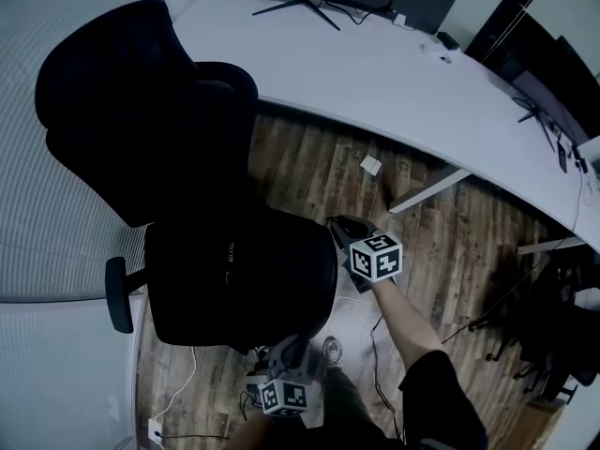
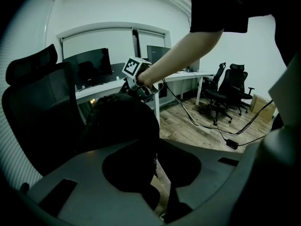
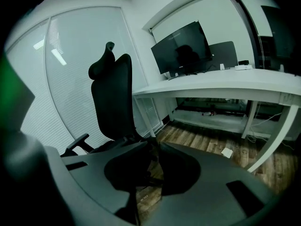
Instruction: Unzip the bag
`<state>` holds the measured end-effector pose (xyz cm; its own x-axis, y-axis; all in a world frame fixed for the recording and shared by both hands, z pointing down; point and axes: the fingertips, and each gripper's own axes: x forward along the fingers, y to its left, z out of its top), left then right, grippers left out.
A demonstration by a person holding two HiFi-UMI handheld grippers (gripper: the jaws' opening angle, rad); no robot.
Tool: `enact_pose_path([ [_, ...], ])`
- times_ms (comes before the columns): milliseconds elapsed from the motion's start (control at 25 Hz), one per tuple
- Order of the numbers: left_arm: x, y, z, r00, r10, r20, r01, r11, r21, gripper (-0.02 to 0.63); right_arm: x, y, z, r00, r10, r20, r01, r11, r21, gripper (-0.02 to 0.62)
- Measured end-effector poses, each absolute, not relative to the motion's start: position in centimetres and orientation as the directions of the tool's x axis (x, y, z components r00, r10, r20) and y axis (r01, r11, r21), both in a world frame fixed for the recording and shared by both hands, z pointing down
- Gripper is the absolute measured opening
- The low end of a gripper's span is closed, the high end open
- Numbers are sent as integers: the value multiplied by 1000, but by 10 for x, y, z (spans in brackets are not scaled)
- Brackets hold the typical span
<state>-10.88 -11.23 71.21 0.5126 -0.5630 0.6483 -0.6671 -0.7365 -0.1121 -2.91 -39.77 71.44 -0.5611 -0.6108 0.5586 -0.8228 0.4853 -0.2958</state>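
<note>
Evidently we were at the very start of the unzipping. The bag point(image 1: 239, 284), a black lump just left of centre in the head view, sat on the seat of the office chair point(image 1: 141, 111), and no opening showed in it, so we could not see what it held.

Our right gripper point(image 1: 336, 225) was at the bag's right-hand edge with its jaws together. The dark fabric hid whether they had the zip pull, though we judged that likely. Our left gripper point(image 1: 286, 356), at the bottom centre of that view, had its jaws pinched on a fold of the bag's near side, as far as its own view showed. We took that for a steadying hold.

Next we would need to draw the right gripper along the line of the zip while the left held the fabric taut, so the bag did not slide off the seat. Beyond the chair, the white desk point(image 1: 375, 73) curved across the upper right, above the wooden floor point(image 1: 450, 251).
</note>
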Motion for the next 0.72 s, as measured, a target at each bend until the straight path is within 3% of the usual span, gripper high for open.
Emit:
enact_pose_path([
  [200,-106,-109,710,482,-578,659,-700,-706,-107,84,-20,-377,702,-570,-620,539,-818,492,-298,49],
  [440,-97,-106,701,453,-607,653,-738,-666,-107,133,-9,-346,683,-587,-628,511,-806,508,-303,51],
  [720,-91,-101,680,403,-674,619,-795,-593,-128,146,0,-301,656,-625,-623,471,-779,540,-319,103],
])
